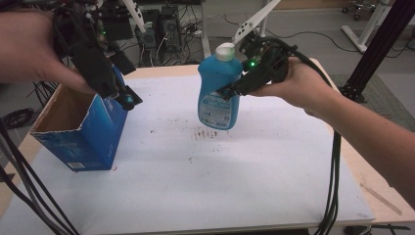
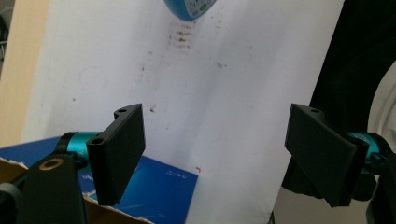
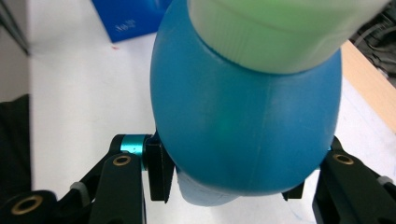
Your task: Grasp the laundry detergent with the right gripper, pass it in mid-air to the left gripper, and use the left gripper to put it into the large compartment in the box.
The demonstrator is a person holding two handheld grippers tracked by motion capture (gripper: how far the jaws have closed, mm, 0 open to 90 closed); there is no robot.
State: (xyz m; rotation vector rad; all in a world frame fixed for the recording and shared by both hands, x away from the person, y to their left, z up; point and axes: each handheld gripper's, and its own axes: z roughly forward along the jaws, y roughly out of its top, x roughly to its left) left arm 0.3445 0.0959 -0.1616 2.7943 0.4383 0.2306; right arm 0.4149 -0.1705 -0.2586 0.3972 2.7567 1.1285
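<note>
I count one blue bottle [image 1: 219,90], and it carries one pale cap [image 1: 225,51]. There is one blue cardboard box [image 1: 80,129], open at the top. I have two grippers: my left gripper [image 1: 128,100] and my right gripper [image 1: 230,90], each with two black jaws, so four jaws in all. Two hands of mine hold them, one each. On the bottle I see one printed label [image 1: 215,106]. There is one white sheet [image 1: 195,166] laid over one wooden table [image 1: 377,196]. One patch of brown specks [image 1: 205,133] marks the sheet.
</note>
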